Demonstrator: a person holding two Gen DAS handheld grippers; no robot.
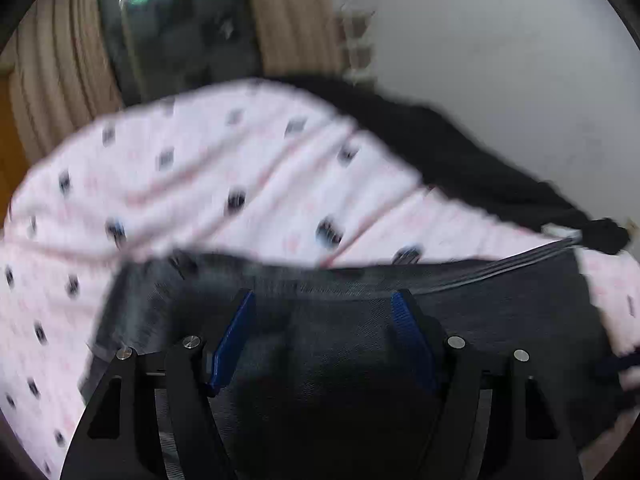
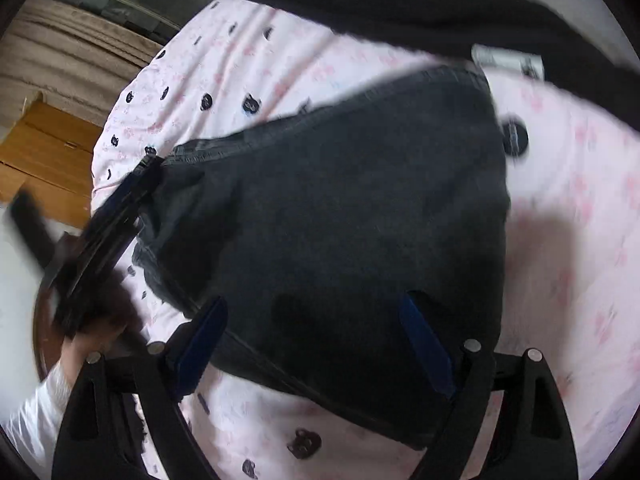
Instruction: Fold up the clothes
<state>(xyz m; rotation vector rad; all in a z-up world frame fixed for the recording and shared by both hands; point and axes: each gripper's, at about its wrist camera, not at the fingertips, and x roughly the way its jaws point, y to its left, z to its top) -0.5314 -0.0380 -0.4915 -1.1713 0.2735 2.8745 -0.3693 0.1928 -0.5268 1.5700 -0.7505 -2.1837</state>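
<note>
The dark grey garment lay spread on a pink bedsheet printed with small dark bear heads, its fabric filling the centre of both wrist views. In the left wrist view the left gripper sat directly over the garment, with its blue-padded fingers set wide apart and no cloth pinched between them. In the right wrist view the right gripper likewise hung over the garment, its fingers spread wide and nothing clamped. The same view showed the left gripper at the garment's left corner; whether cloth was caught there could not be determined because of motion blur. The person's left hand held that tool, with a white sleeve below it. A second black cloth lay along the far edge of the bedsheet. Beige curtains and a white wall stood behind.
</note>
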